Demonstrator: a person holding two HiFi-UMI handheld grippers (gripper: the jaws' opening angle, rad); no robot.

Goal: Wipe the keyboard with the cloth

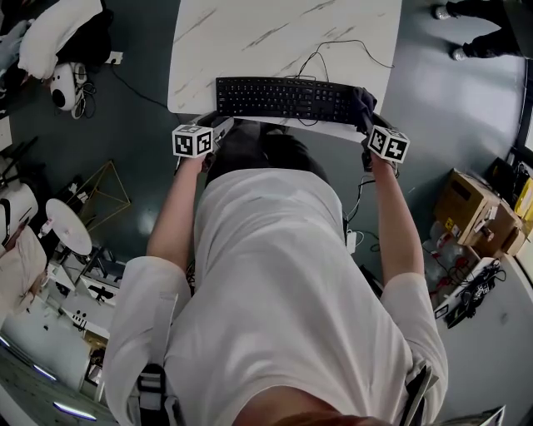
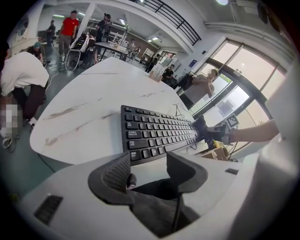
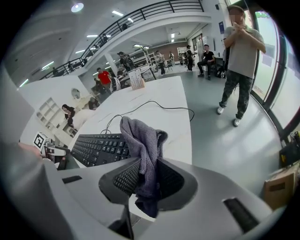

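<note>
A white marble table (image 1: 275,33) carries a black keyboard (image 1: 283,98); the right gripper (image 3: 144,176) pinches a grey cloth (image 3: 140,136) by its right end; the left gripper (image 2: 149,162) gapes empty.

Fuzzy cloth (image 3: 140,140), glossy marble-look table (image 1: 275,33)

black keyboard (image 1: 285,99) on table, grey cloth (image 3: 142,140) pinched

we found a big open workshop hall: a railed mezzanine (image 3: 154,11) overhead, tall windows (image 2: 236,77), a marble-topped table (image 2: 89,105), cardboard boxes (image 1: 470,204) and loose gear (image 1: 75,291) on the grey floor (image 1: 141,158).
</note>
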